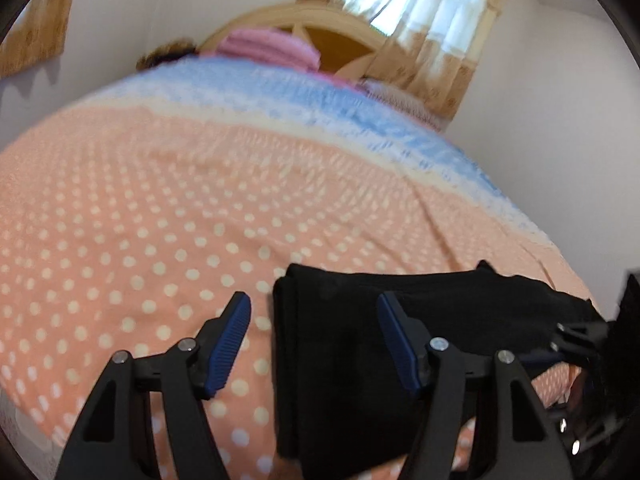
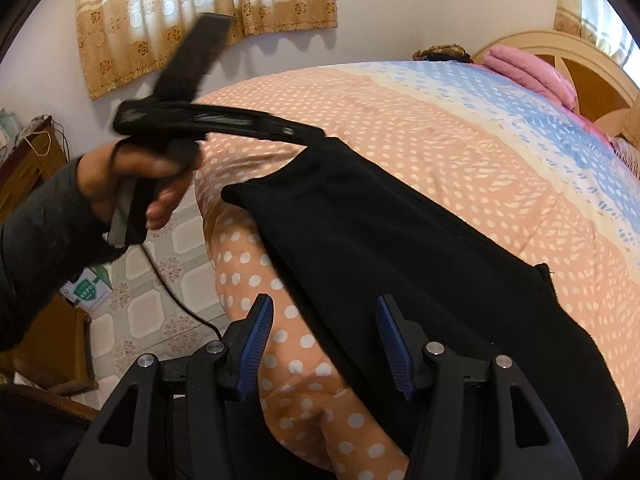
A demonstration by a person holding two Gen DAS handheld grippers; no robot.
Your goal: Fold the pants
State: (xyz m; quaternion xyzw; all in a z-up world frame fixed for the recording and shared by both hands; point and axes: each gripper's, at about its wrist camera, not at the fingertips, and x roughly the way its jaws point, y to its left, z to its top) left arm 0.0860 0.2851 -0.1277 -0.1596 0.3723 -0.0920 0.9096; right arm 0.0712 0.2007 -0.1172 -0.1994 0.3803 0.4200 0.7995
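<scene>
Black pants (image 1: 360, 344) lie folded in a long band on the bed's near edge, on the orange polka-dot cover (image 1: 160, 208). My left gripper (image 1: 314, 340) is open and empty, its jaws spread over the band's left end. In the right wrist view the pants (image 2: 400, 248) run diagonally from far left to near right. My right gripper (image 2: 324, 344) is open and empty above the band's near edge. The person's left hand (image 2: 136, 176) holds the left gripper's handle at the band's far end.
Pink folded bedding (image 1: 268, 46) and a wooden headboard (image 1: 336, 40) stand at the bed's far end. Curtains (image 2: 168, 12) hang on the wall. A tiled floor (image 2: 160, 280) with a black cable and a wooden cabinet (image 2: 28, 160) lie left of the bed.
</scene>
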